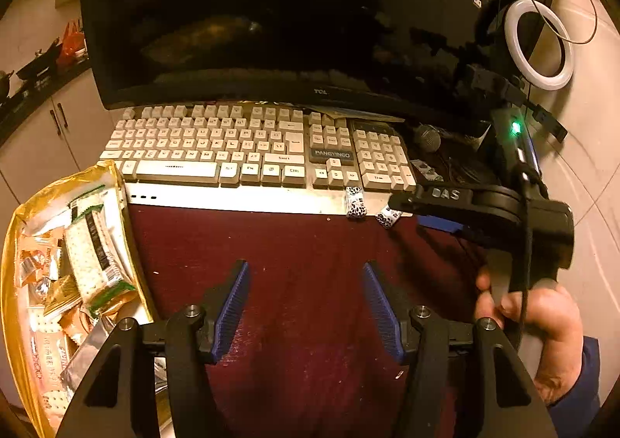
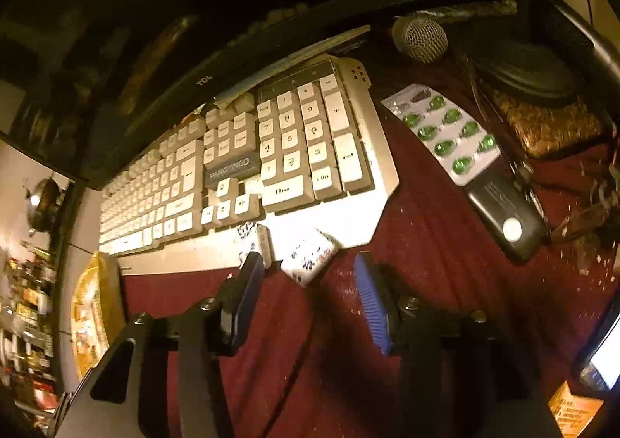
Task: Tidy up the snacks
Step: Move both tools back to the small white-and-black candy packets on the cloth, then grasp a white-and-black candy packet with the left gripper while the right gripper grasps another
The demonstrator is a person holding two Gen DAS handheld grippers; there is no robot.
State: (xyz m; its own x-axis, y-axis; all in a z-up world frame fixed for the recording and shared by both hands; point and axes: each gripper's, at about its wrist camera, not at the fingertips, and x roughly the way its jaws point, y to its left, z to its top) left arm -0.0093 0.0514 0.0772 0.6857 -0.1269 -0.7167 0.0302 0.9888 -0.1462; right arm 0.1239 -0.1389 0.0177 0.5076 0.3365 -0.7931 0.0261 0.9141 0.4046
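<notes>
The right gripper stands partly open, empty. Just ahead of its blue pads lies a small white black-speckled wrapped candy, a second one beside the left pad. Centre the nearer candy, then close squarely; the beige keyboard edge lies immediately beyond.

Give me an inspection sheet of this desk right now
Surface: dark red cloth, crumbs scattered.
Job's things: two spotted candies at the keyboard front edge; gold snack bag open at the desk's left.
Clutter: pill blister, microphone, ring light, monitor.
Grippers: left gripper open, empty; right gripper open, one candy ahead of it.
Cables: wires beside the ring light.
Surroundings: cabinets at left.
</notes>
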